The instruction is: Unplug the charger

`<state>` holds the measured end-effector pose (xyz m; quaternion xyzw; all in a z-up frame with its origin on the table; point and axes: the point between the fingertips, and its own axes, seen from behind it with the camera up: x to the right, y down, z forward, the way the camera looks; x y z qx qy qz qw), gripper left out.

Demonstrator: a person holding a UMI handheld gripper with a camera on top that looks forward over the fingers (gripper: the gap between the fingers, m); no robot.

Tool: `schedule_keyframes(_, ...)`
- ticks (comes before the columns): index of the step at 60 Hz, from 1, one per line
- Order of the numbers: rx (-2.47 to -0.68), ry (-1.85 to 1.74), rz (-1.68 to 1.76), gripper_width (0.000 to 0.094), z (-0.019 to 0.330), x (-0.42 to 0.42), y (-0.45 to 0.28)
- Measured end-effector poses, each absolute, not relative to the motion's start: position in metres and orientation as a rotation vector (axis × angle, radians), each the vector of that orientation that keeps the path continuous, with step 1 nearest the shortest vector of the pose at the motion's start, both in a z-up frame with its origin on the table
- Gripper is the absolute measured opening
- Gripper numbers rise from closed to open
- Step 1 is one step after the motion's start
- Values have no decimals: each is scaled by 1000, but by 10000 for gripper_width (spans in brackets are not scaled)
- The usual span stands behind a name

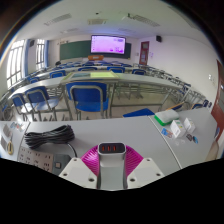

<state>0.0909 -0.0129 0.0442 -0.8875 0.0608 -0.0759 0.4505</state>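
Observation:
My gripper (pixel 111 165) is shut on a white charger (pixel 111 172) with a black face showing red digits. Both magenta pads (pixel 92 157) press its sides. The charger stands upright between the fingers, over the near edge of the white table (pixel 120 128). What is under it is hidden. A white power strip (pixel 42 160) lies just left of the fingers. A coiled black cable (pixel 50 135) lies beyond the strip.
A small heap of white items (pixel 181 128) and a green object (pixel 164 118) lie on the table to the right. Beyond the table are rows of desks with blue chairs (pixel 88 98). A lit screen (pixel 108 44) hangs on the far wall.

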Motion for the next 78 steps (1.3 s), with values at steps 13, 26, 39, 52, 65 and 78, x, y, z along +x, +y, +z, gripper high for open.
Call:
schedule_keyframes(13,-2257,173,-133,482,10,94,-25)
schedule_keyframes(26,-2180,162,-146,850,64,86,-54)
schedule_keyframes(39,-2079,133,-188,856,142,54,-137)
schedule_keyframes(52,-2045,106,-242,856,191,27,-242)
schedule_keyframes(65,-2046,82,-233,853,205,7,-298)
schedule_keyframes(78,-2035,91,-253,850,212,7,-311)
